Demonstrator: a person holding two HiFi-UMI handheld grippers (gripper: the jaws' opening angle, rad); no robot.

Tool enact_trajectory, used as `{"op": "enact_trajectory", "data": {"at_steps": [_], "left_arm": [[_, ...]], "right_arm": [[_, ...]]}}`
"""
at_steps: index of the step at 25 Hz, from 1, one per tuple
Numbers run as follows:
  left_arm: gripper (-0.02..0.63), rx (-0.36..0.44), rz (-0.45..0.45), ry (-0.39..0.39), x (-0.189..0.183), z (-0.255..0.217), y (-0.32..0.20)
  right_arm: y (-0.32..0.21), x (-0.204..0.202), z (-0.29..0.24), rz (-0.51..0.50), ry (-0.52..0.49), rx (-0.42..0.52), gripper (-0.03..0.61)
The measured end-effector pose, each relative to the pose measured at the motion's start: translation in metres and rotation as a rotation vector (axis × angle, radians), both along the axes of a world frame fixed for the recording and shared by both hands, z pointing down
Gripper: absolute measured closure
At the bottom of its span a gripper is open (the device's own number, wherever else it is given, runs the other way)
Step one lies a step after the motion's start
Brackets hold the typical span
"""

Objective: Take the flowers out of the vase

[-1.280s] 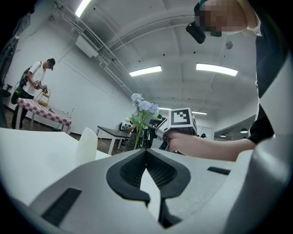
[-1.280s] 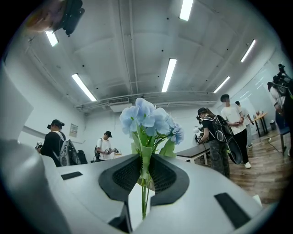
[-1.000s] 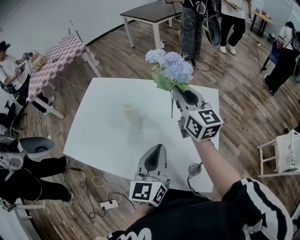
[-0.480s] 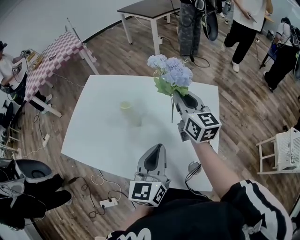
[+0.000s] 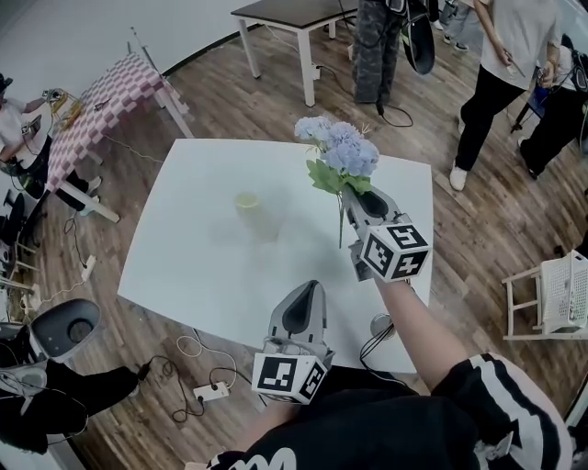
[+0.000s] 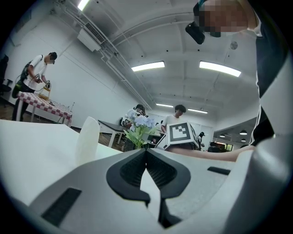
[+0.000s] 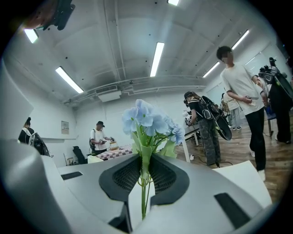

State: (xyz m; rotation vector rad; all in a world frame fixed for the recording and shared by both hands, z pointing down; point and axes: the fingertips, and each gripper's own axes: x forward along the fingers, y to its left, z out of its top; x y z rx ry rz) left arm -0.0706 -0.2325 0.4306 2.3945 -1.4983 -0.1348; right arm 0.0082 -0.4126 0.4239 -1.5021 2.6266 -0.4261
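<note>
A bunch of pale blue flowers [image 5: 338, 151] with green leaves is out of the vase, held upright over the white table [image 5: 184, 248]. My right gripper [image 5: 351, 195] is shut on its green stems, which hang below the jaws [image 7: 144, 173]. The pale vase [image 5: 254, 218] stands alone near the table's middle, left of the flowers; it also shows in the left gripper view [image 6: 88, 139]. My left gripper [image 5: 310, 292] rests at the table's near edge, its jaws together with nothing between them [image 6: 146, 153].
A checkered table [image 5: 101, 101] stands at far left and a dark-topped table [image 5: 294, 14] behind. Several people stand or sit around the room. A white crate-like stool [image 5: 556, 298] is at right. Cables and a power strip [image 5: 216, 395] lie on the wooden floor.
My right gripper has sunk lower with the flowers still held in it. The left gripper has kept still. People in the background have walked about.
</note>
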Motion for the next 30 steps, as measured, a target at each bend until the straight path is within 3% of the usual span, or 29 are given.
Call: {"op": "enact_trajectory", "data": {"at_steps": [17,30], "left_arm": [[0.609,-0.023,-0.015,-0.004,-0.011,0.011,0.01],[0.609,-0.042,-0.026,-0.01,-0.014,0.017,0.01]], "right_arm": [[0.008,-0.007,0.054,0.004,0.04,-0.111,0.523],[0.007,-0.005,0.096,0.023,0.011,-0.228,0.531]]}}
